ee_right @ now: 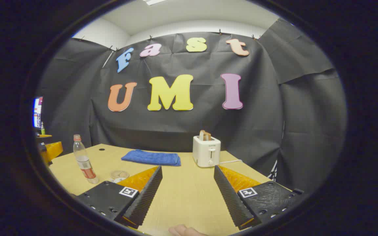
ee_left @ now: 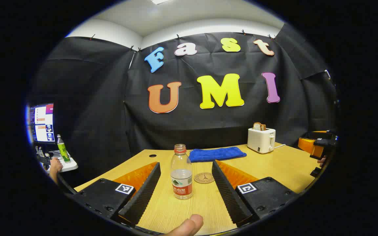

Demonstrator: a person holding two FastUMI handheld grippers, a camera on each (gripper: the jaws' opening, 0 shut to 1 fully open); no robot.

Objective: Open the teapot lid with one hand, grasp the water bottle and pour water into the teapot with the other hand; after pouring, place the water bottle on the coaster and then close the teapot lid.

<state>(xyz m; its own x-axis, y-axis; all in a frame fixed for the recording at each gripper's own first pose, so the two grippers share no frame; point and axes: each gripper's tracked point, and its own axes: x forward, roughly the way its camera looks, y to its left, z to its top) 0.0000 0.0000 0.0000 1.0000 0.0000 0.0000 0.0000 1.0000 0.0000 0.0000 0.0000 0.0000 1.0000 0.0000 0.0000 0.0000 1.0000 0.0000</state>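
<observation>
Table (ee_left: 274, 167): water bottle (ee_left: 181, 173) (coaster (ee_left: 204, 177) beside)

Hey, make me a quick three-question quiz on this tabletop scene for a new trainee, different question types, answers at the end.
1. True or false: the water bottle is lying on its side on the table.
2. Multiple choice: what sits just right of the bottle in the left gripper view? A) the coaster B) a spoon C) a plate
3. Fill in the blank: a slice of bread stands in the ______, right of the blue towel.

Key
1. False: it stands upright, cap off, ahead of the open left gripper.
2. A
3. toaster
</observation>
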